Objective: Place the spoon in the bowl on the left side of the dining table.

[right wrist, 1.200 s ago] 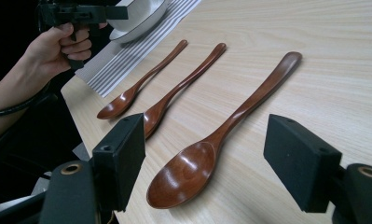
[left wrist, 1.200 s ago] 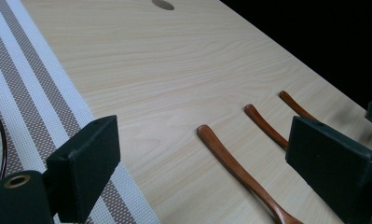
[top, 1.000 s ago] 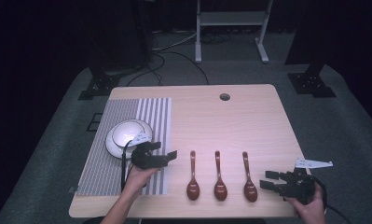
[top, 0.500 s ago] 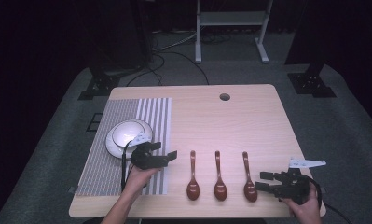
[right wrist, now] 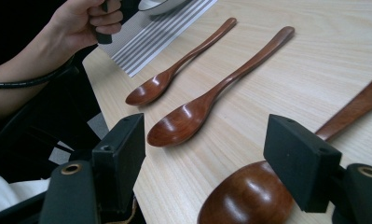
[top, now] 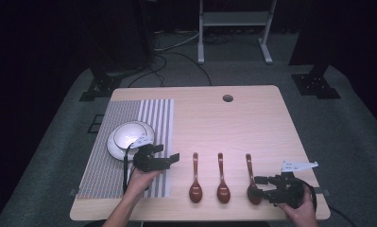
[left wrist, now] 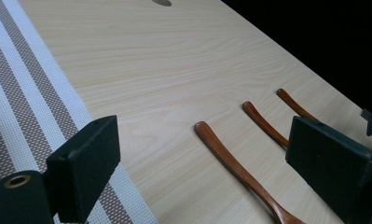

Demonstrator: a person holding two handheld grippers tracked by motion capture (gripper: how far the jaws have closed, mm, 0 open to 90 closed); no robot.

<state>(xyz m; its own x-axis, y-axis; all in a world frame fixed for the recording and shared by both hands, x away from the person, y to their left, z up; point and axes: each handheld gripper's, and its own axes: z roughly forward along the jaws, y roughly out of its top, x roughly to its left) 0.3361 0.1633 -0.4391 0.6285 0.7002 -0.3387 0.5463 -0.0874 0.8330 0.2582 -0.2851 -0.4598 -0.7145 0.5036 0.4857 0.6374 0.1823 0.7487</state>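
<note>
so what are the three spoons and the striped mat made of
The spoons look like wood with a glossy reddish-brown lacquer: bright highlights sit in the bowls, though grain is hard to make out. The striped mat appears to be woven vinyl or fabric, judging by its fine mesh texture.

We are in what looks like a lab or recording studio, not a home. Our pale wooden desk (top: 252, 123) has a cable hole (top: 227, 98) and stands on grey carpet (top: 347, 123) in a room with dark surroundings. Black stand feet (top: 316, 85) sit on the floor at both far corners, cables (top: 172, 52) trail across the carpet, and a white metal frame (top: 233, 28) stands behind. The striped placemat (top: 129, 142), bowl (top: 129, 137) and three wooden spoons (top: 221, 179) are laid out neatly like a staged setup.
</note>
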